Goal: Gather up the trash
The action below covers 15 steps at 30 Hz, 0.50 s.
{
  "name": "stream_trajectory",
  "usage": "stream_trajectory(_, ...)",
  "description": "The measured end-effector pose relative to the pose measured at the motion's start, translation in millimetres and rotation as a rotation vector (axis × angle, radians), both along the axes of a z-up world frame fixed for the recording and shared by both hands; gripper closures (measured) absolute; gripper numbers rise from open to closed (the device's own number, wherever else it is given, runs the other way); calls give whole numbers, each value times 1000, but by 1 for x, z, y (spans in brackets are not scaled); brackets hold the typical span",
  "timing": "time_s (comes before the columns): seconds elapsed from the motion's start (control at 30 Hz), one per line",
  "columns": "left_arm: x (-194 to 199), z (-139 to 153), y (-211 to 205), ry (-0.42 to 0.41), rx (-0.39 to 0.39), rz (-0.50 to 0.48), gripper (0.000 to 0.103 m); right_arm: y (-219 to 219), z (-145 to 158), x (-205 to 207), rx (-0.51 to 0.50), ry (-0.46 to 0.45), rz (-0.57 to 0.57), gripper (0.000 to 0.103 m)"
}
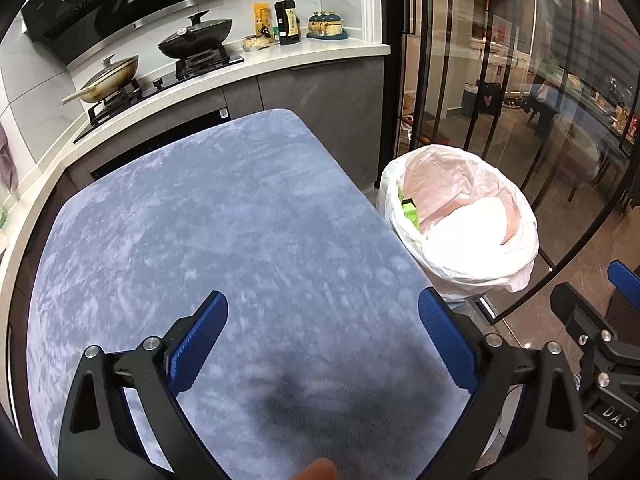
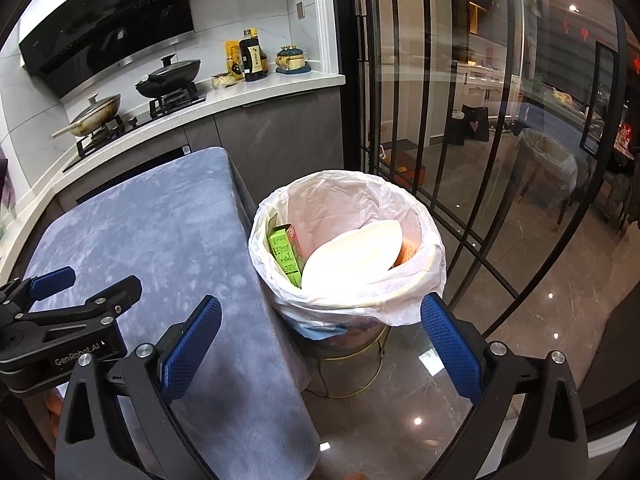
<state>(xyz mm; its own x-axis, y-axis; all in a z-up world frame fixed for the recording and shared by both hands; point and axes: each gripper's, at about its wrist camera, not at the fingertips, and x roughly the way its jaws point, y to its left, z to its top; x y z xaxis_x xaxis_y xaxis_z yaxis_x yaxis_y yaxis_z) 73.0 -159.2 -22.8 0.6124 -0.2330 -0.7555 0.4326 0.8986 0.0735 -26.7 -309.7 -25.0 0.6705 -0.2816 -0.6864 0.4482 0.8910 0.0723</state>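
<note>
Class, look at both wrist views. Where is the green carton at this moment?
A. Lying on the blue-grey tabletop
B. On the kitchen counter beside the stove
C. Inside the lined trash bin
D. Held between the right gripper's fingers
C: the green carton stands inside the trash bin, against its white liner, next to a white foam container.

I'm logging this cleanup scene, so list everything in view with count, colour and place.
table: one, blue-grey cloth, centre.
trash bin: one, white liner, right of the table.
green carton: one, inside the bin.
white plate-like item: one, inside the bin.
pans: two, dark, on the stove.
sauce bottle: one, dark, on the counter.
glass doors: black-framed, right.
left claw: open, blue pads, over the table.
right claw: open, near the bin.
</note>
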Motion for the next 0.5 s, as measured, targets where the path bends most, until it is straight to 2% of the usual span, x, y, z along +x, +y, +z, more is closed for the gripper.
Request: stream_trajectory(0.5,-9,-1,6,3,6,19,10,8,-1,-1,-11,8,16,7)
